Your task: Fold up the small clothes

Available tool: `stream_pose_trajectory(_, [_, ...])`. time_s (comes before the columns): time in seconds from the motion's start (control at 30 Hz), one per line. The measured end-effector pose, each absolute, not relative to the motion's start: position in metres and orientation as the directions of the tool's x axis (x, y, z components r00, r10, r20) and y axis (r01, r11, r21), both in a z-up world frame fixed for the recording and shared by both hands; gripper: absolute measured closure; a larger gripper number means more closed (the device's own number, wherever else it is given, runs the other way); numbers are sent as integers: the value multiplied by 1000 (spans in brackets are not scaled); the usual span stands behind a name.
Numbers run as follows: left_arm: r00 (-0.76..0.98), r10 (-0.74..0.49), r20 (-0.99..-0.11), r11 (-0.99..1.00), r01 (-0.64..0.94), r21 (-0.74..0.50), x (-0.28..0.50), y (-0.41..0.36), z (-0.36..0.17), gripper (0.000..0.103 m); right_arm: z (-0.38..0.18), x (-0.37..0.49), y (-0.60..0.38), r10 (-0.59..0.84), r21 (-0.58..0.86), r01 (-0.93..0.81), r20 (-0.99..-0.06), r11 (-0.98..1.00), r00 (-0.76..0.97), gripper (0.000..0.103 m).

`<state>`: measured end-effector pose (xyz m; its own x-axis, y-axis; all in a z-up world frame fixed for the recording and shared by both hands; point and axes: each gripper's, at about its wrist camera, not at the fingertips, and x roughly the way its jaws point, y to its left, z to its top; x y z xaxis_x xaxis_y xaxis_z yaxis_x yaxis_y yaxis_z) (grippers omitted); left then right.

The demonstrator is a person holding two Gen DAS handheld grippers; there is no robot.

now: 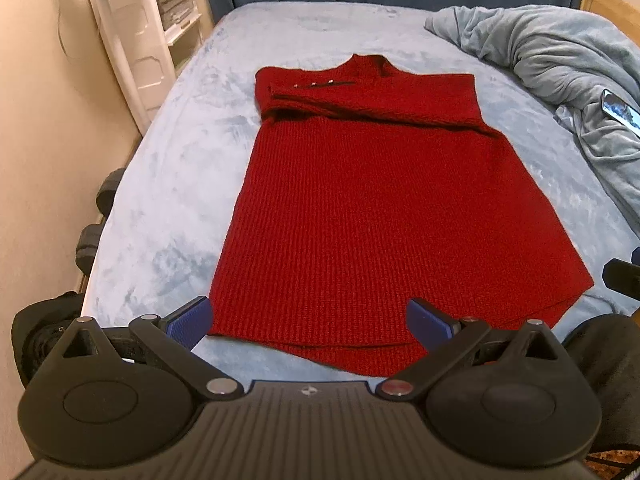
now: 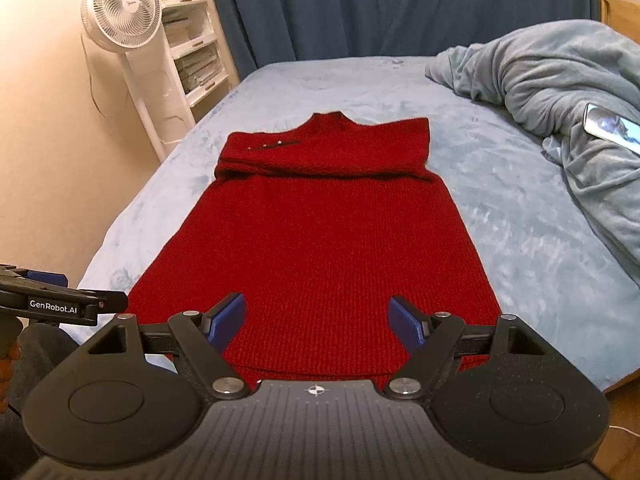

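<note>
While the red knit sweater (image 1: pixel 360 208) lies flat on the bed (image 1: pixel 168 168), left gripper (image 1: pixel 310 322) and right gripper (image 2: pixel 318 326) hover over its near hem, both spread wide, holding nothing.

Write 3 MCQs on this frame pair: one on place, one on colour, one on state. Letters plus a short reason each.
1. Where does the phone lie?
A. on the rumpled grey-blue blanket at the bed's right side
B. on the red knit garment
C. on the white shelf by the fan

2. What colour is the knit garment spread on the bed?
A. navy
B. dark red
C. white

3. In what state are the two tools?
A. both shut on the hem
B. left shut, right open
C. both open, holding nothing

Answers: 
1 A, the phone rests on the blanket's folds, apart from the garment. 
2 B, the knit is dark red against the pale blue bed cover. 
3 C, the left tool and the right tool each show blue pads spread wide near the hem, with no cloth pinched.
</note>
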<state>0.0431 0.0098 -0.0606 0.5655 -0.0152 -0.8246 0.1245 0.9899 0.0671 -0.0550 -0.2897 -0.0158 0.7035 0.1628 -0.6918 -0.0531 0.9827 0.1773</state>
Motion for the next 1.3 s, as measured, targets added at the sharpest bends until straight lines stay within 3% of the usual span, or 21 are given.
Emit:
stream_pose_trajectory(0.17, [537,-7,-843,993,105,59,72,24,-85,0,-34,-32,-302,155,187,-25,-725,982,671,23])
stream_pose_trajectory(0.4, [519,10,-855,994,85,63,136,88,-141,0,-94,27,-386,-19,125,198,-801,972,599,23])
stream_pose_trajectory(0.53, [425,-65,-903,998,50,-49,166,117,-172,0,-133,55,-428,-81,90,300,-855,950,513,23])
stream_pose_trajectory(0.67, [295,-197,-935,980,31,-197,188,127,-199,0,-170,74,-455,-44,126,362,-903,924,427,23])
stream_pose_trajectory(0.8, [277,-185,-943,980,118,-158,184,104,-198,0,-192,75,-457,39,208,367,-908,907,417,18])
stream_pose_trajectory(0.87, [265,-191,-945,973,181,-146,177,92,-196,0,-191,69,-447,92,235,294,-899,927,428,24])
stream_pose_trajectory(0.93, [288,-143,-947,973,215,-82,168,85,-193,19,-190,63,-435,130,242,233,-902,942,412,34])
stream_pose_trajectory(0.97, [304,-122,-945,976,211,-58,165,85,-190,27,-188,59,-430,143,246,212,-901,946,409,50])
stream_pose_trajectory(1.0, [313,-130,-941,978,198,-69,164,89,-185,59,-186,56,-426,155,253,199,-899,947,409,62])
stream_pose_trajectory(1.03, [310,-173,-935,977,176,-122,163,95,-180,84,-183,54,-424,184,279,191,-896,941,405,83])
stream_pose_trajectory(1.07, [302,-223,-927,973,134,-190,162,102,-174,84,-178,53,-422,187,287,198,-893,937,410,84])
stream_pose_trajectory(1.3, [438,-230,-869,973,125,-195,137,103,-107,85,-103,40,-425,215,372,192,-808,908,549,87])
